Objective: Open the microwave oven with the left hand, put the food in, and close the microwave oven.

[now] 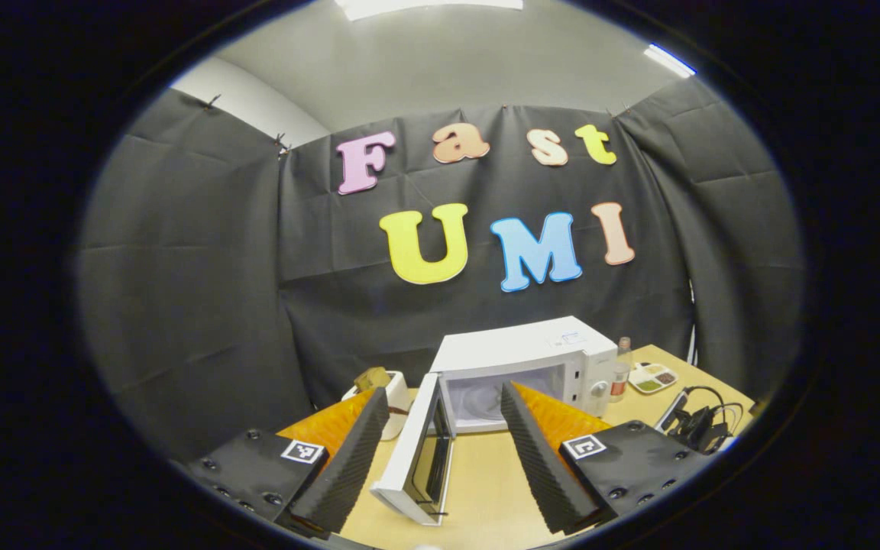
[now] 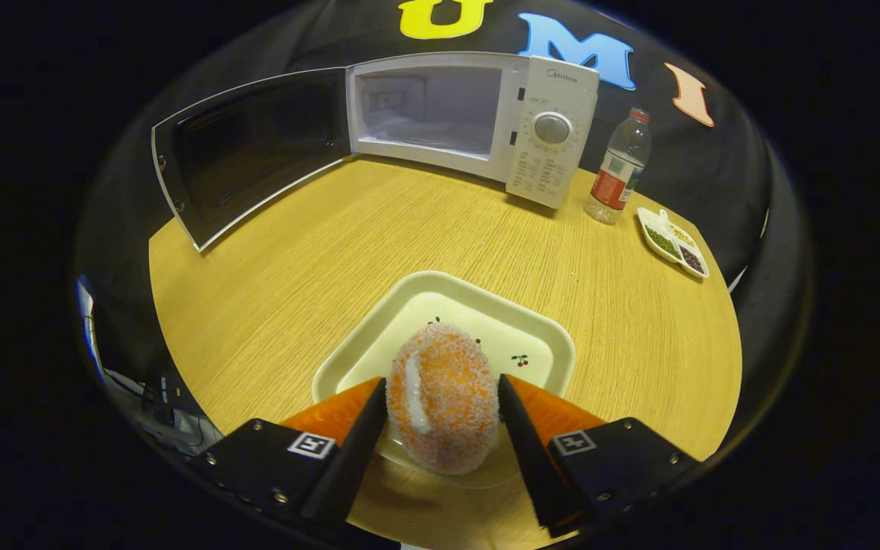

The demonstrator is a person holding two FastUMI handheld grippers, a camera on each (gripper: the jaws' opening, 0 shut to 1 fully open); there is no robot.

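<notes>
In the right gripper view an orange, sugar-coated round piece of food (image 2: 440,397) sits over a pale square plate (image 2: 440,294) with small cherry prints. My right gripper (image 2: 441,380) is shut on the food, one finger against each side. Beyond, the white microwave (image 2: 554,130) stands with its door (image 2: 249,145) swung wide to the left and its cavity (image 2: 432,103) bare. In the left gripper view my left gripper (image 1: 443,389) is open and holds nothing. It hovers in front of the microwave (image 1: 524,351), close to the open door (image 1: 417,458).
A plastic bottle (image 2: 619,172) and a divided dish of condiments (image 2: 673,243) stand right of the microwave on the round wooden table (image 2: 318,252). The left gripper view shows a white container (image 1: 396,397) left of the door and black cables (image 1: 696,420) at the table's right edge.
</notes>
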